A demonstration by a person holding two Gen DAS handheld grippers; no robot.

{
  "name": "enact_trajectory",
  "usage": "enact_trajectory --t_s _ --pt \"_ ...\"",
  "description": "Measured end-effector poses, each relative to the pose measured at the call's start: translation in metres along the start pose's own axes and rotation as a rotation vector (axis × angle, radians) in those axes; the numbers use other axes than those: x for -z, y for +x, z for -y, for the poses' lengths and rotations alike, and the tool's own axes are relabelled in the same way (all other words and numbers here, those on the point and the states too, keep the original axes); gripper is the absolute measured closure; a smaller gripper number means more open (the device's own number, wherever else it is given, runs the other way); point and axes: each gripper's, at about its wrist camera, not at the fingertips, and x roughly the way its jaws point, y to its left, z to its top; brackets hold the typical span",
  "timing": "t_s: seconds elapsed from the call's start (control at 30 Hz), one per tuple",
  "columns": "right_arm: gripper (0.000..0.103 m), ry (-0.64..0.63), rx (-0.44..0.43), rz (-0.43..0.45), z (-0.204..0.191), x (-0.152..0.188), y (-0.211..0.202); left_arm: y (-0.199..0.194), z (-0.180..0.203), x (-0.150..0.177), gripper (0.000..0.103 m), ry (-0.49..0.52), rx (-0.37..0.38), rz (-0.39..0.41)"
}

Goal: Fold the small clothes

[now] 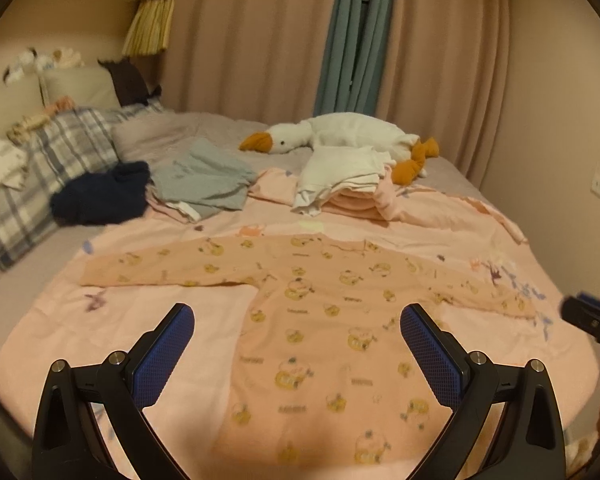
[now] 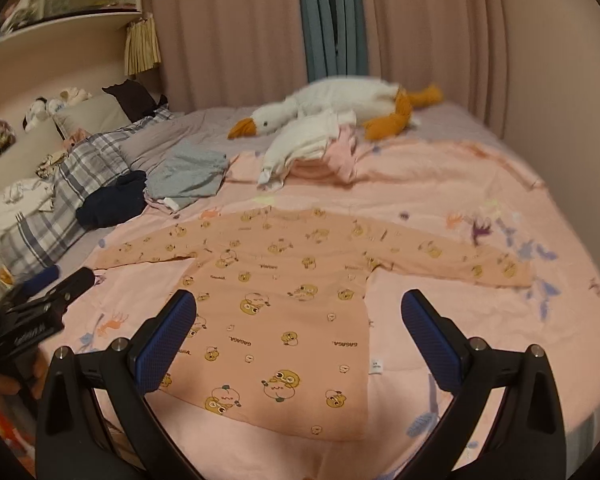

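- A small peach shirt printed with yellow cartoon ducks lay flat on the bed, both long sleeves stretched straight out to the sides, neck pointing away from the two grippers.
- The left gripper hovered over the shirt's body with its blue-padded fingers spread wide apart, holding nothing; the left sleeve ran out ahead of it and to its left.
- The right gripper hung just the same, jaws wide and empty, above the shirt's lower half, a small white label at the side seam just inside its right finger.
- Each gripper showed at the edge of the other's view, the two side by side and apart.
- Under the shirt was a pale pink blanket with faint purple and orange prints.
- Ahead of both grippers, beyond the neck, sat a stack of folded clothes, white on top of pink.
- Just behind that stack lay a white plush goose with orange beak and feet.
- Ahead and to the left were a grey-blue garment and a dark navy one, touching each other, near a plaid pillow.
- Pink curtains hung at the far side.
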Motion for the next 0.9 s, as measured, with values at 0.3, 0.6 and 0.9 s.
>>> enact_trajectory --t_s 0.3,0.6,0.9 --pt "0.000 0.456 0.131 -0.139 0.199 -0.027 0.108 0.184 -0.071 0.012 0.001 -0.142 0.080 -0.264" --pt "0.005 0.808 0.140 -0.211 0.338 0.019 0.167 0.254 -0.097 0.029 0.006 -0.383 0.292 -0.407" --pt "0.028 1.019 0.140 -0.106 0.393 0.060 0.167 0.257 -0.085 0.039 0.070 -0.293 0.222 -0.424"
